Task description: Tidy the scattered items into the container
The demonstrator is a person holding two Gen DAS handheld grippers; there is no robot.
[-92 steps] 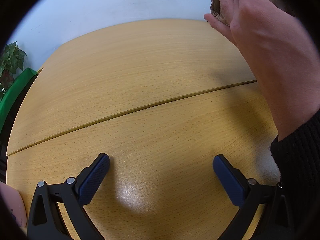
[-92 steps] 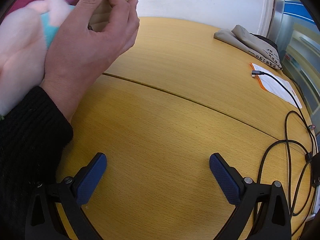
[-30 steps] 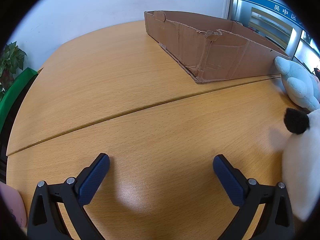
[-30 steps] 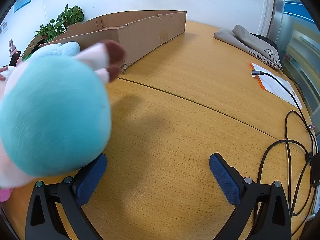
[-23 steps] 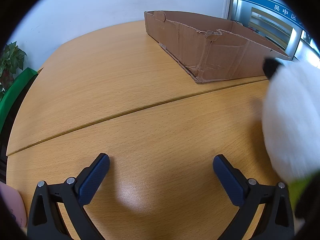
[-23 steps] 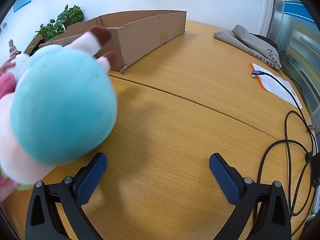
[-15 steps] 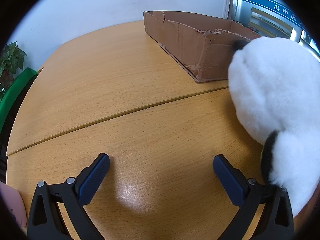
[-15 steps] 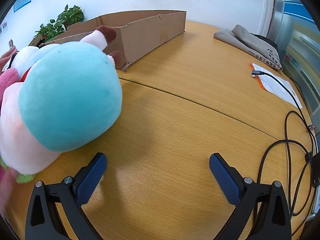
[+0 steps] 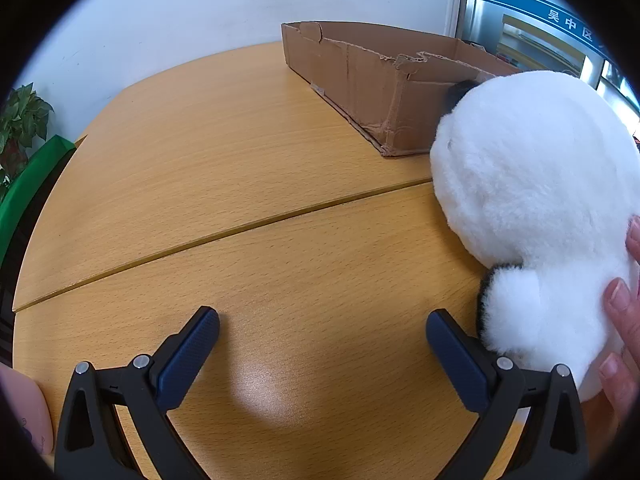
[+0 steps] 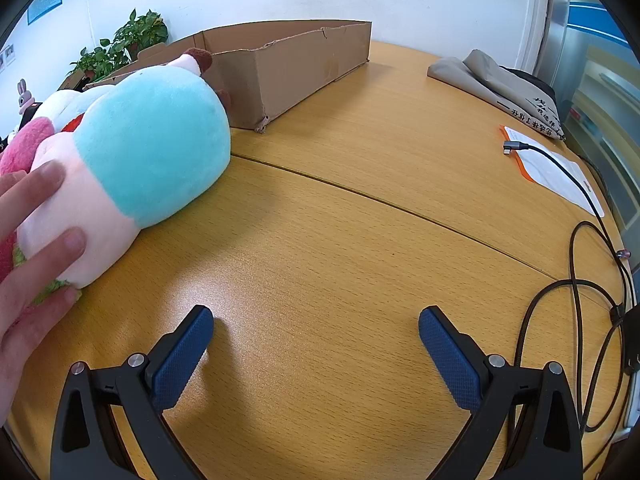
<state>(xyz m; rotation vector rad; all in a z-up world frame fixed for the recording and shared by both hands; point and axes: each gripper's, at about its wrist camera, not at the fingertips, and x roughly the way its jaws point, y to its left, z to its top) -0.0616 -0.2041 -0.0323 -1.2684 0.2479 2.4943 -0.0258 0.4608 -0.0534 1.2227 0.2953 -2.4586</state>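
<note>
A low brown cardboard box [image 9: 384, 76] stands at the back of the wooden table; it also shows in the right wrist view [image 10: 288, 64]. A white and black plush [image 9: 532, 200] lies at the right, touching my left gripper's right finger, with a bare hand [image 9: 624, 320] on it. My left gripper [image 9: 322, 328] is open and empty. In the right wrist view a teal and pink plush [image 10: 136, 152] lies at the left, held down by a bare hand [image 10: 28, 248]. A pink plush [image 10: 20, 144] lies behind it. My right gripper [image 10: 316, 328] is open and empty.
A folded grey cloth [image 10: 496, 80], a white paper [image 10: 556, 168] and black cables [image 10: 580, 280] lie at the right of the table. Potted plants [image 10: 124, 44] stand behind the box. A green object [image 9: 28, 188] sits beyond the table's left edge.
A bare hand brought plush toys onto the table: the white one has slid in from the right in the left wrist view, the teal one has settled lower at the left. Both grippers stayed still.
</note>
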